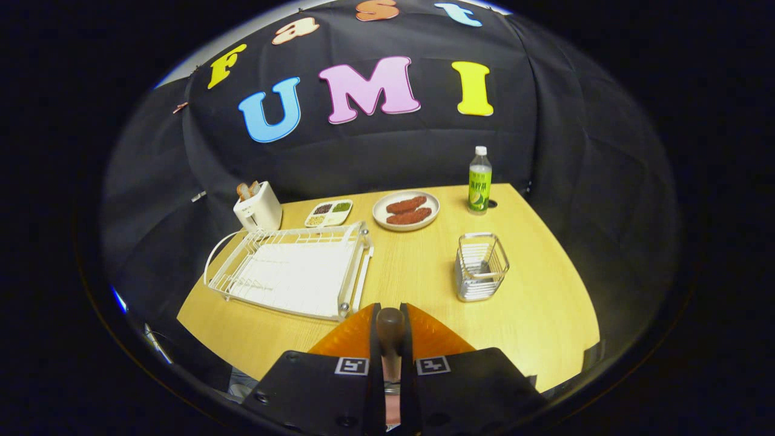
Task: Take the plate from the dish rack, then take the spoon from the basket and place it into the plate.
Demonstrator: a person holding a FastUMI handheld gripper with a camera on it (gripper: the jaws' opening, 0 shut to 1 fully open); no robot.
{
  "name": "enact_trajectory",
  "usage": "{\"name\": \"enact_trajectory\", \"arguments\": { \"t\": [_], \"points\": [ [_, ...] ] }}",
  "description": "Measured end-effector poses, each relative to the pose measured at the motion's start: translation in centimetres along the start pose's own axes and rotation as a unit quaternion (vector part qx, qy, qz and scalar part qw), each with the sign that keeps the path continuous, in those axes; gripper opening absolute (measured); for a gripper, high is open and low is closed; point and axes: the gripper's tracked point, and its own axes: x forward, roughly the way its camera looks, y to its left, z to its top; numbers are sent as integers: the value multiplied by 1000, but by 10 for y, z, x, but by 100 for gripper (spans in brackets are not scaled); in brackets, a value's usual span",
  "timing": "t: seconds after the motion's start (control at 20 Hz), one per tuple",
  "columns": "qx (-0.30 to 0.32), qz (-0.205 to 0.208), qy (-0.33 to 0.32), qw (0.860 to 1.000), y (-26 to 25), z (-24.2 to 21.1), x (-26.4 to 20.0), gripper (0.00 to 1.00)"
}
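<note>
Gripper (390, 330) fingers clamped together on the spoon (390, 324), whose dark rounded handle end stands up between them. White dish rack (296, 269) on the wooden table (533, 303), ahead to the left. Wire basket (481, 266) ahead to the right. Far side: toaster (259, 207), compartment tray (329, 213), plate of red-brown food (405, 210), green-labelled bottle (479, 181).

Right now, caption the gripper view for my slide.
Gripper shut on a brown handle, dish rack and wire basket beyond it on the wooden table.
</note>
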Motion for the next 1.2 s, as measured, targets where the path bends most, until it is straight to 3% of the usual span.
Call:
{"name": "enact_trajectory", "arguments": {
  "t": [0.35, 0.6, 0.8, 1.05, 1.2],
  "points": [
    [41, -16, 69, 997, 0, -63, 22, 14],
    [56, -20, 71, 996, -3, -63, 29, 14],
    [44, -21, 69, 996, 0, -62, 30, 19],
    [27, -32, 35, 998, -3, -40, 23, 99],
    [2, -42, -5, 999, -6, -11, 11, 99]
  ]
}}
